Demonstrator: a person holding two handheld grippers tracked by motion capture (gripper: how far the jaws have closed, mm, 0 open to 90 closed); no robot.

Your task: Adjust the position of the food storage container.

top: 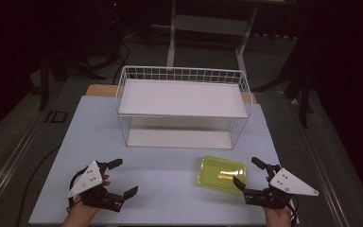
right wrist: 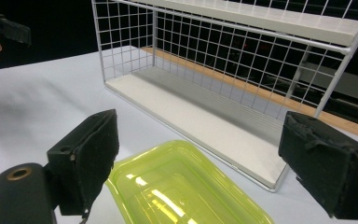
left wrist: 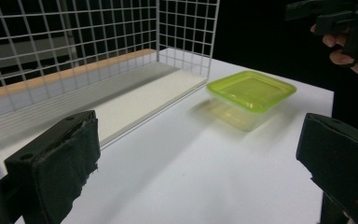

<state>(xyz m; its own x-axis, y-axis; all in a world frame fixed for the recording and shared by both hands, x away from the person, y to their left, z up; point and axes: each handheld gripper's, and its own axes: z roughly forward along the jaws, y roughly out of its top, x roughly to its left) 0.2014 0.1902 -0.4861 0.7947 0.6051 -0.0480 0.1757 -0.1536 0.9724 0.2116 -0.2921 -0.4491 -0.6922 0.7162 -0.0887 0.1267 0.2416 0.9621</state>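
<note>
Container (top: 221, 173), yellow-green translucent plastic, rectangular with rounded corners, lid on, sits flat on the desk (top: 170, 170) right side up. Long axis runs roughly left-right across the desk in the high view, slightly skewed, with its right end angled toward the right tool (top: 248, 174). Lid faces up.

Relative to the right tool: the container is directly ahead and just below the jaws. In the right gripper view (right wrist: 182, 186) it lies between the two pads but lower, with no contact visible. Jaws stand wide apart, nothing clamped.

Relative to the left tool (top: 123, 177): the container is well ahead and off to the right side, as seen in the left gripper view (left wrist: 251, 93), with bare desk between. Jaws also spread wide, nothing between them.

Wire rack (top: 182, 101), white, two-tier with solid white shelves, stands beyond both tools. Its open front faces them, and the container sits just in front of the lower shelf's right end, near but apart. Each tool is held by a hand at the near desk edge, left and right well apart.
</note>
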